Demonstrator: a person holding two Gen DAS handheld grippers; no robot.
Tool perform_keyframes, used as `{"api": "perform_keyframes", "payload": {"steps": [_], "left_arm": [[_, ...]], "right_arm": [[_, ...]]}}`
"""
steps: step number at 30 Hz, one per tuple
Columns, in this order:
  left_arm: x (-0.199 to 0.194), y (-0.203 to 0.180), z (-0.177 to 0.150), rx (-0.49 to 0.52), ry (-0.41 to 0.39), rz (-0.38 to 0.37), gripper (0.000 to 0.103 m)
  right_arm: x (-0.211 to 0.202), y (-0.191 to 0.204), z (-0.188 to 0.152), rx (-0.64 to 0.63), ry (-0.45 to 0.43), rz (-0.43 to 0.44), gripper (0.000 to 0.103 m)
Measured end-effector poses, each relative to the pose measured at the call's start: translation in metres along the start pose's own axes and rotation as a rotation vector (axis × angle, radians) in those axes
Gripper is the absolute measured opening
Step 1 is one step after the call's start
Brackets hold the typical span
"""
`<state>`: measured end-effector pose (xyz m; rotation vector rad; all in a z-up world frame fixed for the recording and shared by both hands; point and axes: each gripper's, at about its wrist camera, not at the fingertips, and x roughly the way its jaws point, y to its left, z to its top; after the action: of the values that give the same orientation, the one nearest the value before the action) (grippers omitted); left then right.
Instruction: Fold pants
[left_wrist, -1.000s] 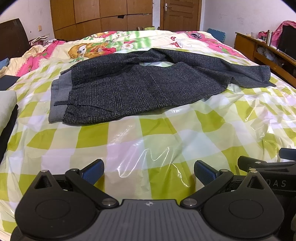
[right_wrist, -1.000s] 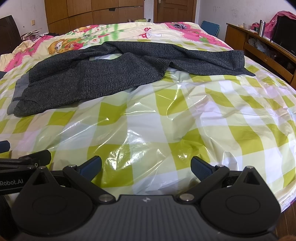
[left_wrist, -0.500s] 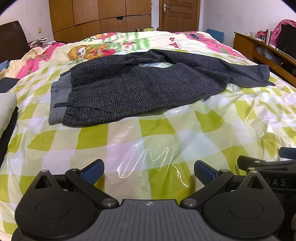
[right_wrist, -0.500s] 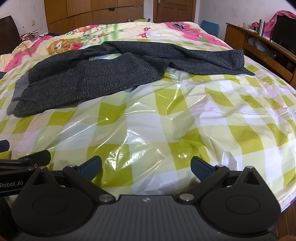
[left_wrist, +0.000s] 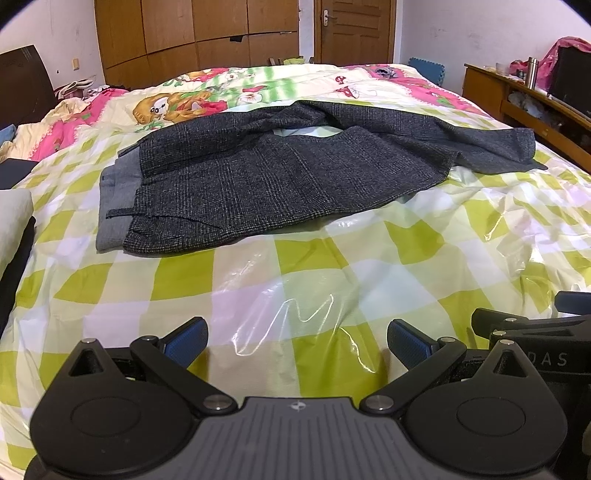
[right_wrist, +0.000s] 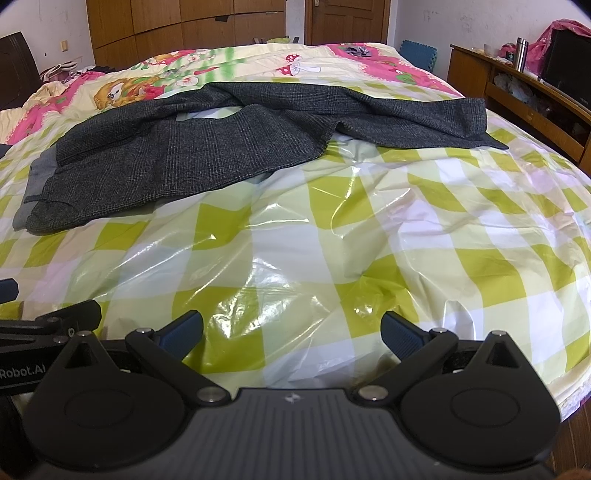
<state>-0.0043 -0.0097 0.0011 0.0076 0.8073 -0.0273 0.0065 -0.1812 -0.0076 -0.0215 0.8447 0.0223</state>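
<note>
Dark grey checked pants (left_wrist: 280, 177) lie spread on the bed, waistband to the left with its pale lining showing, legs running right; one leg is bunched toward the far side. The same pants (right_wrist: 207, 147) fill the upper half of the right wrist view. My left gripper (left_wrist: 295, 341) hovers open over the checked plastic sheet, well short of the pants' near edge. My right gripper (right_wrist: 291, 330) is open too, beside the left one and equally short of the pants. Neither holds anything.
A green-and-white checked plastic sheet (left_wrist: 332, 280) covers the bed over a cartoon-print quilt (left_wrist: 229, 92). A wooden shelf unit (right_wrist: 517, 88) with a flask runs along the right. Wardrobes and a door stand behind. Folded cloth (left_wrist: 14, 221) lies at the left edge.
Both views have crept slightly forward and up, so the pants sit a little lower and nearer in frame. Both grippers stay open.
</note>
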Motion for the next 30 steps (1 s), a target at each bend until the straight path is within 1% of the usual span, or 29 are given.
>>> {"api": "perform_keyframes", "payload": {"steps": [30], "left_arm": [[0.0008,-0.0014,-0.0008,0.009,-0.002,-0.005,0.103]], "right_arm": [[0.0039,0.0017,0.0041,0.005,0.014,0.001,0.102]]}}
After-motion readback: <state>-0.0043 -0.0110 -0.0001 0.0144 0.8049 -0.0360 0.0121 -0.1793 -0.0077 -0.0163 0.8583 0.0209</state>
